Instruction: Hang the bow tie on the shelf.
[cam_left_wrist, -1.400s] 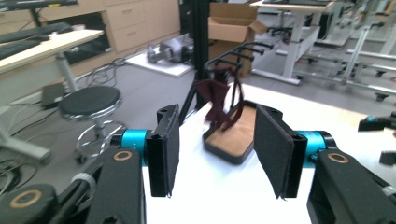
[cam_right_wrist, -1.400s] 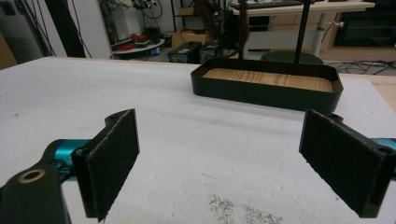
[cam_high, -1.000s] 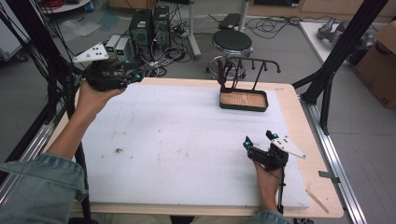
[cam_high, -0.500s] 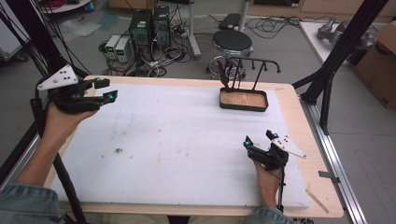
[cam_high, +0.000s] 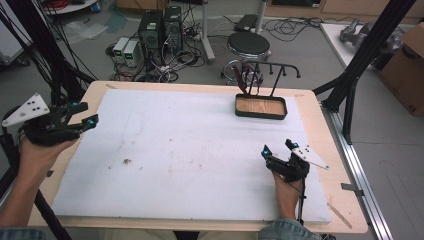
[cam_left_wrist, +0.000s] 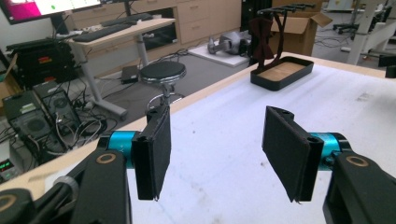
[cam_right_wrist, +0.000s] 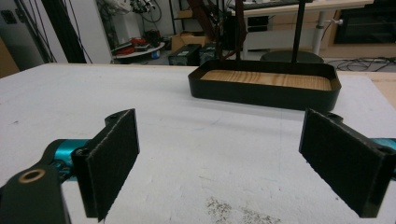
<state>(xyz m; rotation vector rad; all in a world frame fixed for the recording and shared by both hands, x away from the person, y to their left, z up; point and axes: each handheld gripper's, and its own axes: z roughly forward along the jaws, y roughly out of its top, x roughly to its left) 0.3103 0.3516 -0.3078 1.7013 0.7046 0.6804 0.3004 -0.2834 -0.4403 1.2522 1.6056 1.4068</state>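
The black tray (cam_high: 261, 107) is seen at the worktop's (cam_high: 200, 150) far edge. The left claw (cam_high: 84, 114), its jaws just opened further, and the right claw (cam_high: 276, 148) are held open and empty.

A white foam mat (cam_high: 190, 150) covers most of the wooden desk (cam_high: 320, 125), with a small dark smudge (cam_high: 127, 161) on its left part. Beyond the desk's far edge stand a round black stool (cam_high: 248, 46) and two computer towers (cam_high: 161, 27) amid tangled cables. A cardboard box (cam_high: 407, 70) sits at the right.
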